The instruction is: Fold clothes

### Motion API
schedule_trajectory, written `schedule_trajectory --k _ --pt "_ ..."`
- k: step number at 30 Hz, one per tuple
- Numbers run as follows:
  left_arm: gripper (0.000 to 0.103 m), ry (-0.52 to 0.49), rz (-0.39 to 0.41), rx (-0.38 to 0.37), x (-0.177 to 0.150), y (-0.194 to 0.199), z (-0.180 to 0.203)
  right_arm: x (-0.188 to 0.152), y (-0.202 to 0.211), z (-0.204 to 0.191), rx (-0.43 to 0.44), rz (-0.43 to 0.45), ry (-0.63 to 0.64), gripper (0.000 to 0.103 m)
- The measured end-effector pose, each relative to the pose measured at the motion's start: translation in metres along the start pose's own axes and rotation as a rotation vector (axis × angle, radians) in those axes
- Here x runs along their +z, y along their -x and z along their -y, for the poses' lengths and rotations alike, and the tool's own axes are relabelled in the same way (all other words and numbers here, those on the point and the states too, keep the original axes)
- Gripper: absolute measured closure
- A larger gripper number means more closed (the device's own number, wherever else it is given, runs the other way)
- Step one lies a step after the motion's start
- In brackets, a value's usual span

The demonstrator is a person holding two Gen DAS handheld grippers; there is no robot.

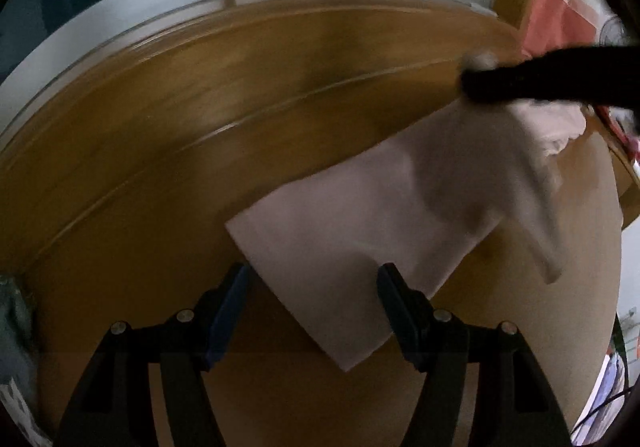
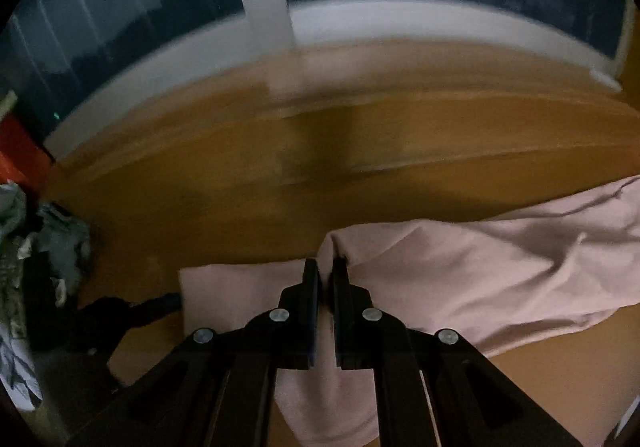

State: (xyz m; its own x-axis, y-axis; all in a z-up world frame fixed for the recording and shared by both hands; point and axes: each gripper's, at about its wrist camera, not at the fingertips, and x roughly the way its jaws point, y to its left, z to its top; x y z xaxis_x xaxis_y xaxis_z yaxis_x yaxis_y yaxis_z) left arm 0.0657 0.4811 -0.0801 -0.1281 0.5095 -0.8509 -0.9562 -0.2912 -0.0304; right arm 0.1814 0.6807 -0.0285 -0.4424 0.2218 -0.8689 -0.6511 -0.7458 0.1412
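Now the fold is in hand: the right gripper is pinched nearly shut on an edge of the pink cloth, lifting it over the part lying flat on the table. The left gripper hangs wide open and empty above the cloth's near corner. Next, that edge likely needs carrying across and laying down square.

Matt pink cloth, glossy wooden table
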Motion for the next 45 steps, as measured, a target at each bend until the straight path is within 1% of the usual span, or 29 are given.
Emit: schedule_trajectory --k 2,3,4,6,8,10,11,14,15,16,18,21,22,23,24,25,27,28,30,33,35,37,39,40,41,43,45 --pt "0.039 0.001 -0.005 0.004 -0.001 0.001 -0.002 0.003 -0.021 -0.003 0.016 -0.072 -0.016 0.092" --pt "0.039 0.001 -0.006 0.004 -0.003 0.002 -0.003 0.003 -0.027 -0.004 0.013 -0.092 -0.027 0.091" --pt "0.039 0.003 -0.007 0.001 -0.003 0.003 -0.004 0.004 -0.027 -0.004 0.014 -0.091 -0.035 0.09" --pt "0.039 0.01 0.003 -0.011 -0.006 0.009 -0.006 0.003 -0.014 -0.003 0.041 -0.049 -0.051 0.084" --pt "0.039 0.018 0.019 -0.027 -0.009 0.017 -0.009 -0.002 0.013 0.007 0.087 0.028 -0.081 0.07" --pt "0.039 0.016 0.047 -0.045 -0.01 0.026 -0.008 -0.008 0.038 0.021 0.117 0.101 -0.108 0.058" --pt "0.039 0.01 0.063 -0.053 -0.01 0.031 -0.007 -0.014 0.043 0.028 0.111 0.112 -0.11 0.057" --pt "0.039 -0.035 0.103 -0.058 -0.007 0.036 0.005 -0.034 0.043 0.05 0.05 0.073 -0.109 0.057" --pt "0.039 -0.05 0.111 -0.058 -0.005 0.036 0.009 -0.042 0.035 0.056 0.026 0.041 -0.117 0.057" --pt "0.039 -0.058 0.103 -0.055 -0.004 0.032 0.011 -0.049 0.029 0.061 0.011 0.013 -0.125 0.057" --pt "0.039 -0.072 0.086 -0.048 -0.002 0.024 0.015 -0.059 0.015 0.064 0.016 -0.029 -0.14 0.057" --pt "0.039 -0.058 0.063 -0.034 -0.001 0.016 0.014 -0.065 0.003 0.056 0.024 -0.042 -0.126 0.059" --pt "0.039 -0.05 0.062 -0.034 -0.002 0.016 0.012 -0.064 0.001 0.053 0.016 -0.041 -0.114 0.063" --pt "0.039 -0.042 0.062 -0.033 -0.003 0.017 0.01 -0.064 -0.001 0.051 0.009 -0.04 -0.101 0.081" --pt "0.039 -0.035 0.062 -0.03 -0.005 0.018 0.008 -0.063 -0.002 0.048 0.01 -0.047 -0.093 0.094" --pt "0.039 -0.03 0.064 -0.023 -0.006 0.02 0.005 -0.06 0.0 0.046 0.03 -0.057 -0.098 0.099" --pt "0.039 -0.016 0.07 -0.012 -0.01 0.026 0.001 -0.053 0.015 0.039 0.106 -0.03 -0.112 0.099" --pt "0.039 -0.007 0.074 -0.009 -0.012 0.029 -0.002 -0.046 0.025 0.03 0.147 -0.009 -0.098 0.099" --pt "0.039 0.014 0.079 -0.007 -0.018 0.036 -0.009 -0.029 0.042 0.01 0.21 0.026 -0.043 0.099" --pt "0.039 0.041 0.081 0.0 -0.027 0.044 -0.016 -0.004 0.054 -0.034 0.284 0.03 0.074 0.099" --pt "0.039 0.058 0.08 0.006 -0.032 0.047 -0.021 0.012 0.043 -0.066 0.28 0.008 0.162 0.099" --pt "0.039 0.071 0.077 0.011 -0.036 0.049 -0.025 0.017 0.023 -0.09 0.257 -0.026 0.231 0.098" --pt "0.039 0.078 0.073 0.014 -0.039 0.05 -0.027 0.017 0.005 -0.103 0.246 -0.065 0.262 0.093" --pt "0.039 0.079 0.07 0.014 -0.04 0.05 -0.028 0.019 -0.009 -0.107 0.24 -0.09 0.265 0.088" --pt "0.039 0.078 0.066 0.015 -0.041 0.05 -0.028 0.018 -0.015 -0.106 0.239 -0.109 0.259 0.087" --pt "0.039 0.075 0.061 0.017 -0.043 0.05 -0.028 0.017 -0.027 -0.105 0.245 -0.14 0.228 0.087" --pt "0.039 0.067 0.064 0.016 -0.043 0.05 -0.027 0.017 -0.016 -0.096 0.283 -0.114 0.19 0.086"
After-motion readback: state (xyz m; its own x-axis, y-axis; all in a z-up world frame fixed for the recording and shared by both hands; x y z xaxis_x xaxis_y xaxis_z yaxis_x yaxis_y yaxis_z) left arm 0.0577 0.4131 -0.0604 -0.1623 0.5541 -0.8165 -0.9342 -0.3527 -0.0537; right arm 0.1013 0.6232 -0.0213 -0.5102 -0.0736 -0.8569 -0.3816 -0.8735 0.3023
